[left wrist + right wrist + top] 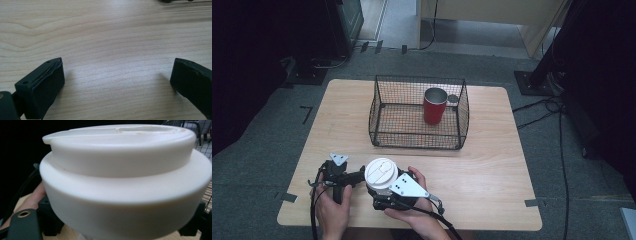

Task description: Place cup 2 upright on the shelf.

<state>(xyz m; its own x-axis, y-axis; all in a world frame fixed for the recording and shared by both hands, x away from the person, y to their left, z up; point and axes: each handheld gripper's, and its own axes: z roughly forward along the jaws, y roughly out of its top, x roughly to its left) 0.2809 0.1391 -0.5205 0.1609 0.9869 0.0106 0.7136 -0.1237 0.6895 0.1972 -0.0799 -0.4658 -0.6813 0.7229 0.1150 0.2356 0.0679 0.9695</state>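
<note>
Between the right gripper [379, 187] jaws, closed tight: white lid [381, 173] is gripped, raised off the table [492, 165] | left gripper [357, 176]: jaws spread wide, nothing held, lid just beside its fingertips | red cup [434, 105] stood in wire basket [384, 127], well apart.

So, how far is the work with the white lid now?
Done: the red cup stands upright and open in the wire basket. In hand: the right gripper is shut on the white lid at the near edge of the table; the left gripper beside it is open. Probably left: carry the lid to the cup.
</note>
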